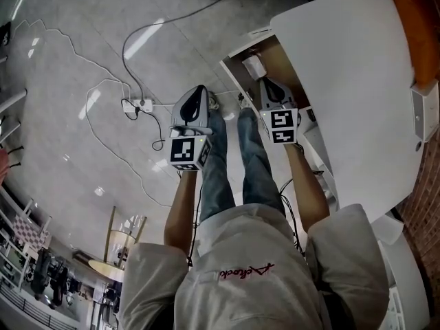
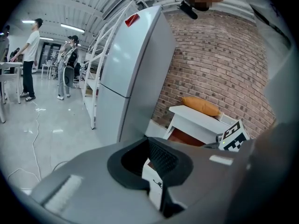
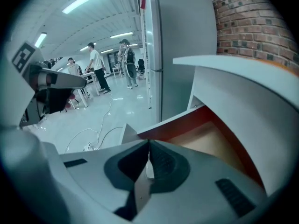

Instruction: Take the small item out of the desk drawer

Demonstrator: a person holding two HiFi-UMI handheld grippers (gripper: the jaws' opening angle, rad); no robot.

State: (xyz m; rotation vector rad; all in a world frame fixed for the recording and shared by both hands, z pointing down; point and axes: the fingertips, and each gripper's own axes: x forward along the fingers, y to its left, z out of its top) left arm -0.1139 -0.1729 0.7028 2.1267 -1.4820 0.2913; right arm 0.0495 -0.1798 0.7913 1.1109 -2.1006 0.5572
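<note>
Glossy grey floor tiles (image 1: pixel 75 40) fill the left of the head view, crossed by thin white cables (image 1: pixel 103 88) that run to a power strip (image 1: pixel 137 105). At upper right stands a smooth white desk (image 1: pixel 350 81), its drawer (image 1: pixel 285 59) pulled out to show a bare wooden bottom with reddish-brown inner walls. The small item (image 1: pixel 254 65), pale, stubby and matt, lies in the drawer near its front left corner. Just below it in the frame hangs the right gripper (image 1: pixel 265 82), its ribbed black pads pressed together with nothing between them. Left of it, over the person's jeans, the left gripper (image 1: pixel 199 89) is likewise closed and empty.
</note>
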